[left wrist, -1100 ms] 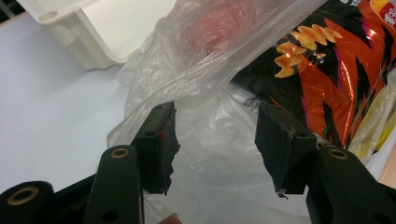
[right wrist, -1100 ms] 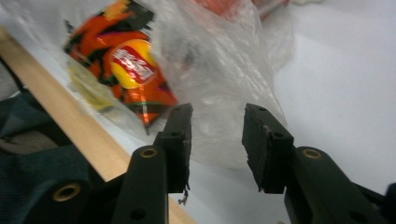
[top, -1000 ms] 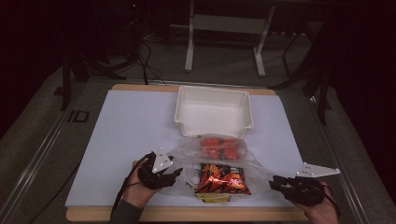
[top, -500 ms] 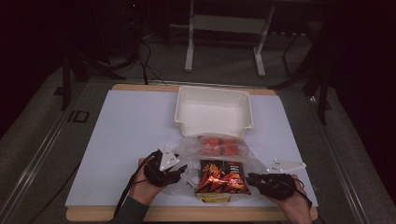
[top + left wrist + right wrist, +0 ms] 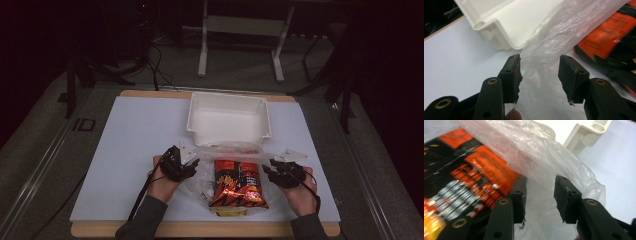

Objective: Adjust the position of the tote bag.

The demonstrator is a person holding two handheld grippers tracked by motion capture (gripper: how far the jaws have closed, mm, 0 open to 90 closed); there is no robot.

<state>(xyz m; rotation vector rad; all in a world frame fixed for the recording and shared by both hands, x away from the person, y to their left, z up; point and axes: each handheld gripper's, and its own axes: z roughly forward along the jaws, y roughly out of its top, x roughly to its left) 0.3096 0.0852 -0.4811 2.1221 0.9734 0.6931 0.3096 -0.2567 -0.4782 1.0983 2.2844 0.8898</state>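
My left tongs (image 5: 539, 72) and right tongs (image 5: 539, 195) both stand spread over the clear plastic bag (image 5: 200, 185) on the bench (image 5: 125, 150), left narrowing, right widening; the orange-black snack packet (image 5: 237, 185) inside bears unreadable print.

The snack packet (image 5: 237, 186) is placed between the left gripper (image 5: 192, 164) and the right gripper (image 5: 266, 170), inside the plastic bag (image 5: 200, 186). The tray (image 5: 228, 120) is set beyond both.
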